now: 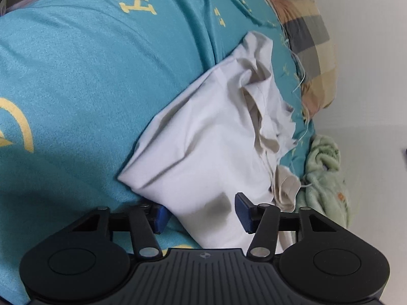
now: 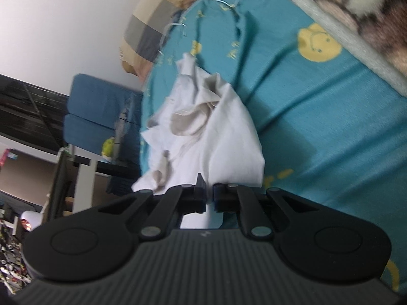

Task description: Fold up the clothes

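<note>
On the bed (image 1: pixel 76 89), our right tool (image 2: pixel 209 195) pinches the white garment (image 1: pixel 208 132); our left tool (image 1: pixel 202 212) straddles it unclenched (a lopsided lift could undo the fold).

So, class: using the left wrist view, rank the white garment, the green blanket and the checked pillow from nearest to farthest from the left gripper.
1. White garment: between the left gripper's jaws, centre.
2. Green blanket: just right of the gripper, at the bed's edge.
3. Checked pillow: farthest, upper right.
</note>
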Tool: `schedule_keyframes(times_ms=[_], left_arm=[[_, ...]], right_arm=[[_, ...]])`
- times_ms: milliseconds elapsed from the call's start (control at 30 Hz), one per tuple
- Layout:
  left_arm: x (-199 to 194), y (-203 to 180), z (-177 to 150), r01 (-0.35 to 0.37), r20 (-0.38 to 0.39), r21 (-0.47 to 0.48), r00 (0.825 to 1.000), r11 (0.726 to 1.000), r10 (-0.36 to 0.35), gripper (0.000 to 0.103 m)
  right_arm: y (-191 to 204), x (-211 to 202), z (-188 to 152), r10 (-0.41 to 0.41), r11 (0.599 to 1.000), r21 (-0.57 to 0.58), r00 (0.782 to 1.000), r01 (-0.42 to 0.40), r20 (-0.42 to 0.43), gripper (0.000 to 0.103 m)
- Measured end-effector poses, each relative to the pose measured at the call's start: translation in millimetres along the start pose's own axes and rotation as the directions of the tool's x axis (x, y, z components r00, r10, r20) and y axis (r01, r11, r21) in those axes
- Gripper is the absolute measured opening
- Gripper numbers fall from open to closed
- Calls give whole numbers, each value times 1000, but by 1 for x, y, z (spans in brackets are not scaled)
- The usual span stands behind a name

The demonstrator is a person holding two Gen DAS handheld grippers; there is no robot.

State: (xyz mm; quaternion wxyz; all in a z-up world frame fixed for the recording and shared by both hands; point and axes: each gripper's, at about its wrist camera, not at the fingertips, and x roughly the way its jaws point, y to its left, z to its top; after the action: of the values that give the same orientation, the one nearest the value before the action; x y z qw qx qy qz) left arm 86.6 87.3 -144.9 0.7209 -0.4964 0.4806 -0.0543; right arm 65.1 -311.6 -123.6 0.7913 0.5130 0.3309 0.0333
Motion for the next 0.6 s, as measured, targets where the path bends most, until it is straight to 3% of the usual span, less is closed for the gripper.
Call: schedule_keyframes(times_ms=[67,133,167,400,600], left_arm=[[-1,-2,0,14,17,3,1000,1000,-14,41],[-6,-5,-2,21,41,19,999,1000,-22,16],[-10,-7,-1,24,52,32,998,999,-25,11],[-29,-20,-6,55,85,82,994,995,-62,6],[-73,-37,-10,118,119,90,985,989,-129,6]], right_arm=[[0,0,1,0,1000,1,1000,0,2,8],[-1,1,2,-8,1000,3,1000,8,-3,8],[-1,2,2,-14,1000,1,1000,14,-6,8],[3,-2,2,-24,1000,-20,1000,24,-4,8],[27,-18,4,-34,995,-89,999,33,-9,8]])
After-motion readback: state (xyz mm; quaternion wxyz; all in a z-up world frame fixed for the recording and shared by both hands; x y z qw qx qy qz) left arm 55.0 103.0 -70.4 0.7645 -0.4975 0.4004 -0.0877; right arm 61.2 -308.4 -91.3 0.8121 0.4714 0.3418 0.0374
